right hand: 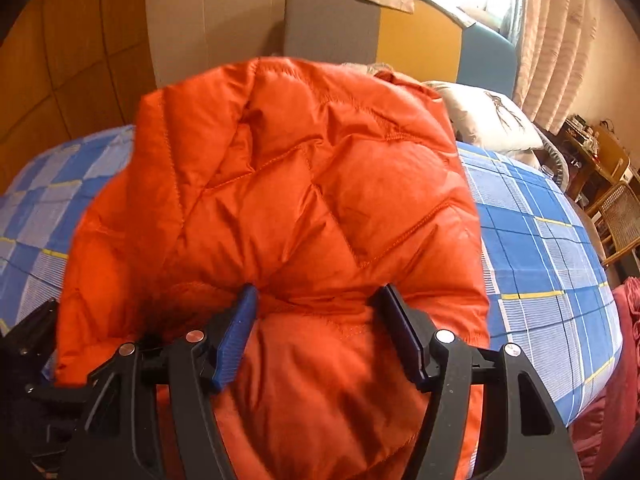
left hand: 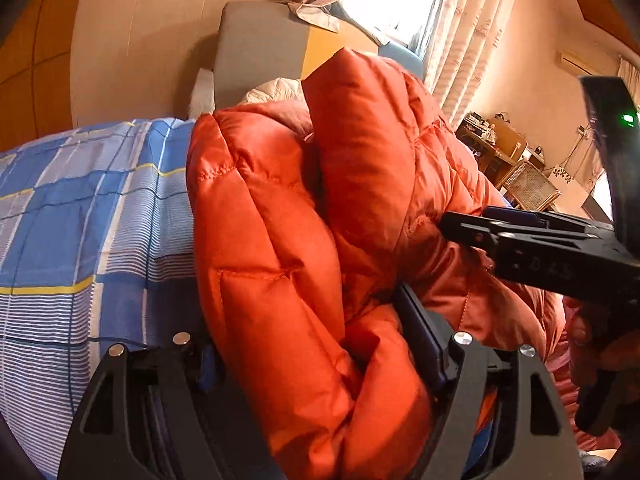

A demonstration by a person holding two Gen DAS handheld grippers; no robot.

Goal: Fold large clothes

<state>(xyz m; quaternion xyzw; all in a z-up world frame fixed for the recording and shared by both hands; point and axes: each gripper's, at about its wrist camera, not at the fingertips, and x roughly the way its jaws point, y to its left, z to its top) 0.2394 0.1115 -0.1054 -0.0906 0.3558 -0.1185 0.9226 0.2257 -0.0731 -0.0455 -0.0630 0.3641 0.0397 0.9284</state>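
A puffy quilted orange jacket (left hand: pixel 280 208) is bunched up over the bed. In the left wrist view a thick roll of it fills the gap of my left gripper (left hand: pixel 308 320); the right pad (left hand: pixel 420 332) presses into the fabric and the left pad is mostly buried under it. My right gripper (left hand: pixel 472 224) reaches in from the right and bites the same jacket. In the right wrist view the orange jacket (right hand: pixel 280 184) rises in front of my right gripper (right hand: pixel 318 292), whose blue pads (right hand: pixel 236 332) pinch a fold. The left gripper's body (right hand: pixel 32 344) shows at the lower left.
The bed's blue checked sheet (right hand: pixel 540 248) spreads on both sides. A grey and yellow headboard (right hand: pixel 360 28) and a white pillow (right hand: pixel 480 116) lie beyond. A wicker chair (right hand: pixel 620 216) and a cluttered desk stand at the right, a dark red cloth (right hand: pixel 616 380) hangs by the bed's edge.
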